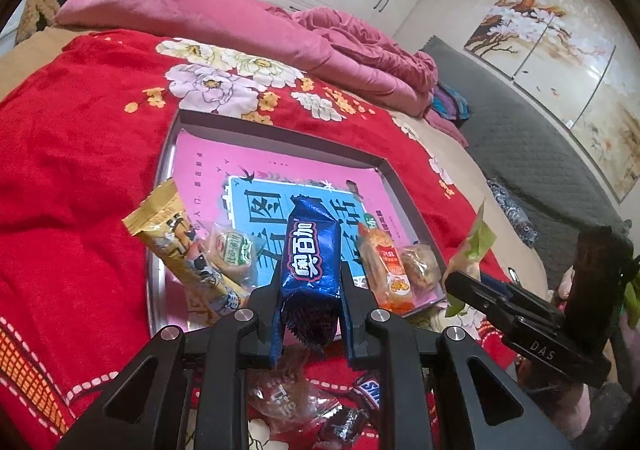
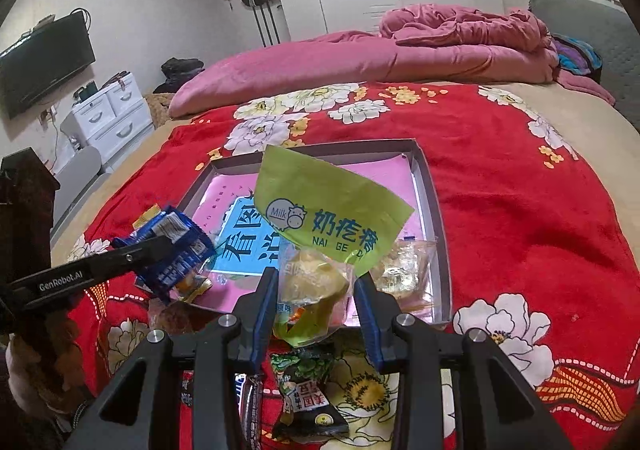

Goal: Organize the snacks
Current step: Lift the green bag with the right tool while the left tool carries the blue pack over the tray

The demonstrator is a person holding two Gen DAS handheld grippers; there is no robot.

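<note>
Red floral blanket point(image 1: 80, 130) covers the bed and fills most of both wrist views. A shallow grey tray point(image 1: 394, 178), lined with a pink and blue printed sheet, lies on it at frame centre.

Left gripper point(image 1: 310, 282), lower centre of the left view: jaws closed on a blue foil snack pack point(image 1: 310, 258), held upright above the tray's near edge. In the right view the same pack point(image 2: 172, 250) shows at middle left, clamped in the black fingers.

Right gripper point(image 2: 316, 290), lower centre of the right view: jaws clamped on a green milk-snack pouch point(image 2: 332, 210), whose clear lower part shows a yellowish piece. The pouch stands over the tray's near side. In the left view it appears at the right edge point(image 1: 474, 246).

In the tray, near side:
- yellow stick pack point(image 1: 180, 250), leaning over the left rim
- round green-label snack point(image 1: 232, 250) just beside it
- orange-label pack point(image 1: 386, 266), right of the blue pack
- clear-wrapped pastry point(image 1: 420, 262), touching the orange one

On the blanket under the grippers, bottom of frame: loose dark wrapped candies point(image 2: 308, 398).

Pink quilt point(image 2: 440, 46) lies bunched at the top of the frame.
</note>
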